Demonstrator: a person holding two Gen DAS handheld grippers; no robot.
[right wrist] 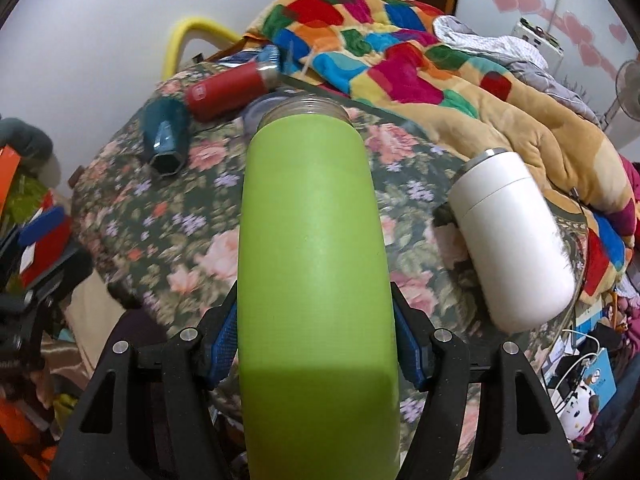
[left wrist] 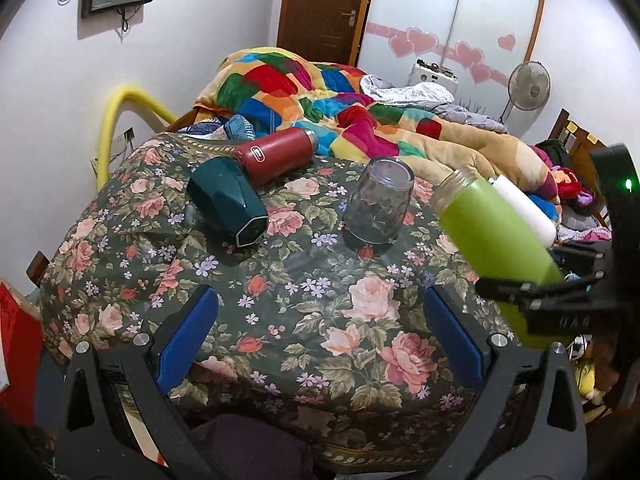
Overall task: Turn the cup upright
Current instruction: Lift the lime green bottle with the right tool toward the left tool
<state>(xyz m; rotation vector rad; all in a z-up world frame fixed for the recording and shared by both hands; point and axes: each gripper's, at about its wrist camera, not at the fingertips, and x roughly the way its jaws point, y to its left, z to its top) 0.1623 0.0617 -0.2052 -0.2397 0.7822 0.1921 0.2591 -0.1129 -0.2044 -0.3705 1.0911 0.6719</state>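
Observation:
My right gripper (right wrist: pixel 316 344) is shut on a green cup (right wrist: pixel 316 264) with a threaded metal rim, held tilted above the table; it also shows in the left wrist view (left wrist: pixel 500 236). My left gripper (left wrist: pixel 320 336) is open and empty over the floral tablecloth (left wrist: pixel 280 300). A clear glass cup (left wrist: pixel 378 204) stands upside down ahead of it. A teal cup (left wrist: pixel 228 204), a red bottle (left wrist: pixel 276 154) and a white cup (right wrist: pixel 516 236) lie on their sides.
A colourful quilt (left wrist: pixel 340 96) on a bed lies right behind the table. A fan (left wrist: pixel 528 84) and wardrobe stand at the back. Clutter lies to the right and left of the table.

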